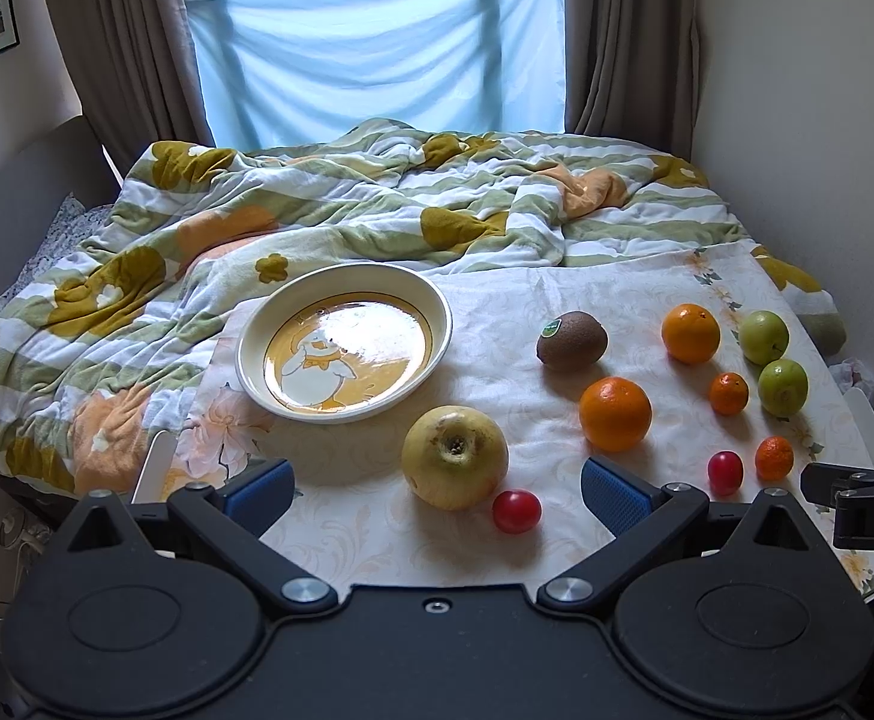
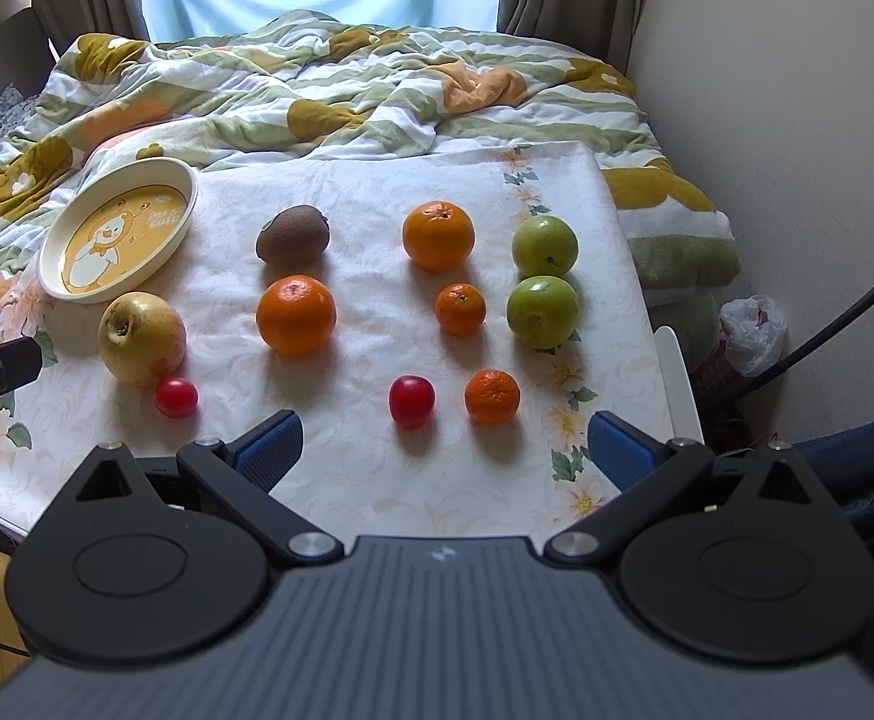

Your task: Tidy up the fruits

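- The left hand-held gripper [image 1: 437,489] is released, its blue pads wide apart and holding nothing; it hovers low, just in front of the yellow apple [image 1: 454,457] and a cherry tomato [image 1: 516,511].
- The right hand-held gripper [image 2: 444,447] is also released and empty, above the near edge of the bench [image 2: 377,480], close to a second cherry tomato [image 2: 411,400] and a small mandarin [image 2: 492,396].
- All fruits lie loose on the cloth: kiwi [image 2: 293,234], two oranges, two green apples [image 2: 543,276] touching each other.
- The duck plate [image 1: 345,341] is empty, at the far left, partly on the soft blanket [image 1: 137,276].
- Risk, in my judgement: round fruit may roll off the near edge if a pad pushes it, the tomato may be crushed by a hard squeeze, and the plate could tip when loaded.
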`<act>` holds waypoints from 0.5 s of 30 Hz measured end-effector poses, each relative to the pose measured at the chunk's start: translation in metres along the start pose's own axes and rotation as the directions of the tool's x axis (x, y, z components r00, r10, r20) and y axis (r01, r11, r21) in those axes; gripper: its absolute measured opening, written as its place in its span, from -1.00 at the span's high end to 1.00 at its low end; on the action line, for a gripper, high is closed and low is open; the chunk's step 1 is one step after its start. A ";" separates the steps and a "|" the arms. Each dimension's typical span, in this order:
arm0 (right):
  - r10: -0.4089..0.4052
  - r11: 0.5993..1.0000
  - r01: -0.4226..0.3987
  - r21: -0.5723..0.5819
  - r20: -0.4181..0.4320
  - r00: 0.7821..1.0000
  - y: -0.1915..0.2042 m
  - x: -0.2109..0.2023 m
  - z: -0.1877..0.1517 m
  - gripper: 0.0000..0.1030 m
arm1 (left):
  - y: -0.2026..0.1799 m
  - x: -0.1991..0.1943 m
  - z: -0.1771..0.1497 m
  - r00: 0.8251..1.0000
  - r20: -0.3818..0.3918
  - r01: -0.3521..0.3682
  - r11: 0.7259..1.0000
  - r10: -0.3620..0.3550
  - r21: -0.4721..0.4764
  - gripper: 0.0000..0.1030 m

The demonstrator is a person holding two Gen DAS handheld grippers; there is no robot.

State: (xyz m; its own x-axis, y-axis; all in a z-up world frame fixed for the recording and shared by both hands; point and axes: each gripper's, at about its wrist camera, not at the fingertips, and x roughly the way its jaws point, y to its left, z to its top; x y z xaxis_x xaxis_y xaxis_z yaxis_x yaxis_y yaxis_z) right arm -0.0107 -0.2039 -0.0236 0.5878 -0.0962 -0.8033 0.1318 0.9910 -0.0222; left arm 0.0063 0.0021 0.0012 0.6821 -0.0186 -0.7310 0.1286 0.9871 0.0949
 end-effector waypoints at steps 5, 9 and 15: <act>-0.001 1.000 0.001 0.000 -0.001 1.000 0.001 -0.001 0.000 -1.00 | 0.002 0.003 0.001 1.000 -0.001 0.000 1.000 0.000 -0.003 -1.00; -0.002 1.000 0.002 0.000 -0.002 1.000 0.001 -0.001 0.000 -1.00 | 0.003 0.004 0.002 1.000 -0.001 0.001 1.000 -0.001 -0.004 -1.00; 0.000 1.000 0.000 -0.005 -0.001 1.000 0.002 0.001 -0.001 -1.00 | 0.003 0.003 0.001 1.000 -0.001 0.001 1.000 -0.001 -0.004 -1.00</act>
State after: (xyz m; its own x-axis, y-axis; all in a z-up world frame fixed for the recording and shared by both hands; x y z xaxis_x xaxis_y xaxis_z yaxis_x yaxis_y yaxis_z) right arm -0.0104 -0.2024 -0.0251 0.5872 -0.0965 -0.8037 0.1277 0.9915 -0.0258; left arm 0.0094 0.0045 -0.0001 0.6817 -0.0193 -0.7314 0.1265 0.9877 0.0918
